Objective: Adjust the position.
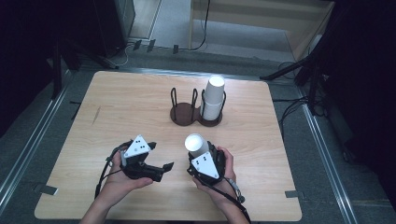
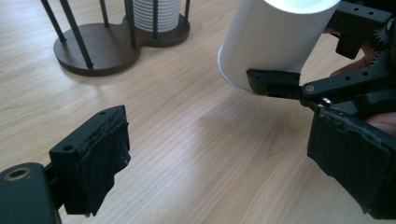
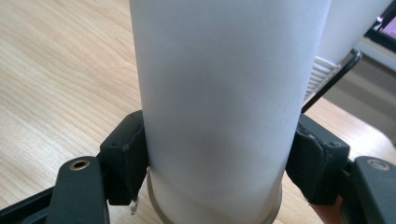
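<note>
1. right gripper (image 1: 200,154) is clamped on a white paper cup (image 1: 196,145), held just above the table (image 1: 116,116).
2. left gripper (image 1: 161,169) sits wide open, nothing in it.
3. the rest of the cup stack (image 1: 214,98) is in the dark holder (image 1: 194,113) further back.

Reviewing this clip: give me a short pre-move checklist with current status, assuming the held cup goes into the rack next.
1. Right gripper clamped on the white cup: ok, both jaws press its sides.
2. Cup lifted off the table: ok, seen in the left gripper view.
3. Left gripper free: ok, open, nothing between its jaws.
4. Empty slot in the cup rack: ok, its left ring is empty.
5. Stacked cups seated in the right ring: ok.
6. Held item a single cup: cannot tell.
</note>
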A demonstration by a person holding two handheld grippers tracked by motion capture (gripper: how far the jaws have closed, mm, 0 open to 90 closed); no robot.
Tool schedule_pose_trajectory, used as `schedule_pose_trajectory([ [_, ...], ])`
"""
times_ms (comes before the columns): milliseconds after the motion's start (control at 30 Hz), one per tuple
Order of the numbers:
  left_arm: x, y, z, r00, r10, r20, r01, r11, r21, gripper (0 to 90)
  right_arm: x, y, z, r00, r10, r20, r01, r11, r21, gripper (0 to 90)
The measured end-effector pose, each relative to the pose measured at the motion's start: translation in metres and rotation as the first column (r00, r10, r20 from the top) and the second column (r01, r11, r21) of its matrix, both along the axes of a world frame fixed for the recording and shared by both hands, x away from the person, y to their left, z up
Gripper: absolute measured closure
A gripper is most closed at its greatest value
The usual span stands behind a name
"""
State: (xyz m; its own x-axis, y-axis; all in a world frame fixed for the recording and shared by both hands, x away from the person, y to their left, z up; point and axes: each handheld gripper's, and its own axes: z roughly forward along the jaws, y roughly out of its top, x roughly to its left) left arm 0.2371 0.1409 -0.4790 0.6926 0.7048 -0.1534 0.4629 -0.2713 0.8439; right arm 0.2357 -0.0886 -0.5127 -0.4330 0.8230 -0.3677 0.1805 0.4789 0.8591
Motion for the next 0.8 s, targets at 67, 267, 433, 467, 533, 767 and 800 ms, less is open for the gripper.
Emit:
schedule_pose_trajectory([
  [67,-0.001,-0.001,0.001,0.9999,-0.011,0.002,0.011,0.9999,0.008,6.8,-0.002,0.004,-0.001,0.9996,0.011,0.024,-0.011,0.999,-0.039,29.2],
  [267,-0.003,-0.003,0.002,0.9994,-0.004,0.033,0.003,0.9998,0.022,14.7,-0.006,0.011,-0.006,0.9976,0.031,0.062,-0.024,0.993,-0.117,29.2],
  [433,-0.006,-0.009,-0.001,0.9982,-0.043,0.04,0.041,0.9982,0.045,16.7,-0.011,0.02,-0.011,0.992,0.055,0.114,-0.03,0.977,-0.212,29.4],
  [467,-0.007,-0.01,0.0,0.9978,-0.044,0.049,0.042,0.9981,0.045,18.8,-0.012,0.021,-0.011,0.9903,0.061,0.124,-0.032,0.973,-0.229,29.4],
  [533,-0.008,-0.01,0.002,0.997,-0.045,0.063,0.043,0.9983,0.04,21.4,-0.014,0.024,-0.013,0.988,0.068,0.138,-0.03,0.966,-0.259,29.5],
  [767,-0.01,-0.015,-0.003,0.9947,-0.078,0.067,0.074,0.9956,0.057,22.2,-0.019,0.029,-0.017,0.9811,0.096,0.168,-0.038,0.947,-0.318,29.5],
  [800,-0.01,-0.016,-0.003,0.9945,-0.08,0.068,0.076,0.9952,0.061,22.2,-0.019,0.03,-0.017,0.98,0.102,0.171,-0.043,0.947,-0.319,29.5],
])
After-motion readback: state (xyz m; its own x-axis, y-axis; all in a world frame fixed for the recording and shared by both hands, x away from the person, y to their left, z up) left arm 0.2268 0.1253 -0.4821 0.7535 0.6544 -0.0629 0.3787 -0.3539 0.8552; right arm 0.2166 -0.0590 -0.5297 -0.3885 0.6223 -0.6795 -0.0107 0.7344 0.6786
